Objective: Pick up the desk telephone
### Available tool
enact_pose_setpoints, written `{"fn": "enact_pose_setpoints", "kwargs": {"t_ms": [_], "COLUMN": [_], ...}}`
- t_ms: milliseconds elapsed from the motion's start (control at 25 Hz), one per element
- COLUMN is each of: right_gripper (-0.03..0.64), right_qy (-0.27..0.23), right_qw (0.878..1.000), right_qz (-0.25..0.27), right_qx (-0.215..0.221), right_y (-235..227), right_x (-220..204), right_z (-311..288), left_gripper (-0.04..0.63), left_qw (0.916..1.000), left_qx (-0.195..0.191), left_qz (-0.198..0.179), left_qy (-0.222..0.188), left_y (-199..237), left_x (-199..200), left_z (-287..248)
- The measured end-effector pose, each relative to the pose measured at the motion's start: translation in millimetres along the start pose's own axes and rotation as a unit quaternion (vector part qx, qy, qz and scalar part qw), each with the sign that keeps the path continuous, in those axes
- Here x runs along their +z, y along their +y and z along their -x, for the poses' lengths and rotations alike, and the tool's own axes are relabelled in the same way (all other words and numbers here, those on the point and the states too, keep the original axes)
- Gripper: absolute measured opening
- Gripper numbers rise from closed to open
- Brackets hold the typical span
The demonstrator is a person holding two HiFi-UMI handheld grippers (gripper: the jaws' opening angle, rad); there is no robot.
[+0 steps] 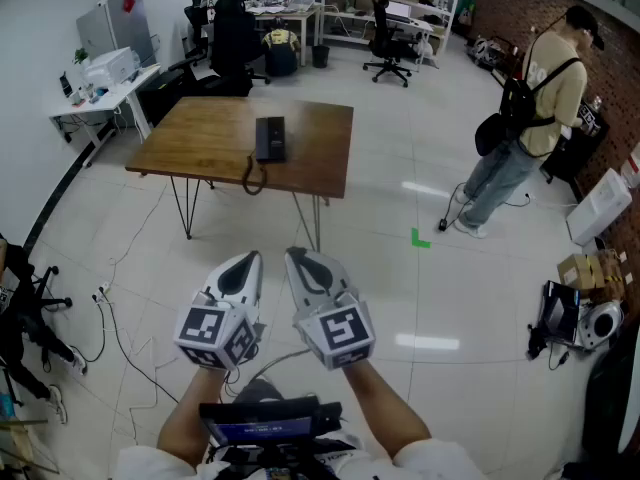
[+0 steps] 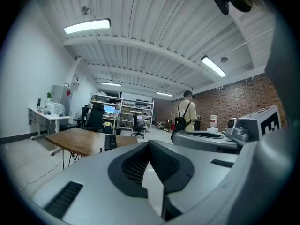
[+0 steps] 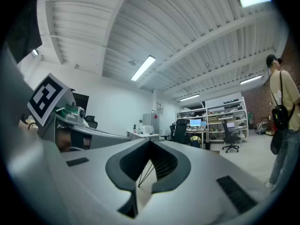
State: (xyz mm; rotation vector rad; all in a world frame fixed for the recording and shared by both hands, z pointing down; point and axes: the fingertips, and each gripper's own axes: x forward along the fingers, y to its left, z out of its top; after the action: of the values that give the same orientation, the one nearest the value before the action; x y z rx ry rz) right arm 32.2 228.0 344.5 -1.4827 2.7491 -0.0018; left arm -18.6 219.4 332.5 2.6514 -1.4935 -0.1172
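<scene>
While the telephone point(image 1: 270, 138) lies untouched near the middle of the table point(image 1: 200, 133), its cord point(image 1: 255, 178) spilling over the table's near edge, nothing of the pickup is done. Left gripper point(image 1: 245, 265) and right gripper point(image 1: 300, 263) hover side by side well short of the table, each with jaws clenched together on nothing. Left to do, as I judge it: approach the table, open a gripper, close on the telephone, lift. Count: one telephone, one cord, one table, two grippers, and one person point(image 1: 535, 98) standing off to the table's right.
</scene>
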Motion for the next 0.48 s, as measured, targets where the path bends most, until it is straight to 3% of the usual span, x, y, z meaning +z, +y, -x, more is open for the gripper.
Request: {"fn": "enact_pose_setpoints", "kwargs": {"t_ms": [480], "right_gripper": [0.005], "right_qy": [0.017], "right_qw": [1.0], "right_qz": [0.015], "right_qx": [0.004], "right_y": [-35], "right_x": [-15], "right_z": [-50], "left_gripper": [0.0], "left_qw": [0.9999], "left_qx": [0.003], "left_qz": [0.014], "left_qy": [-0.001], "left_y": [34], "left_x": [-12], "left_z": [-57]}}
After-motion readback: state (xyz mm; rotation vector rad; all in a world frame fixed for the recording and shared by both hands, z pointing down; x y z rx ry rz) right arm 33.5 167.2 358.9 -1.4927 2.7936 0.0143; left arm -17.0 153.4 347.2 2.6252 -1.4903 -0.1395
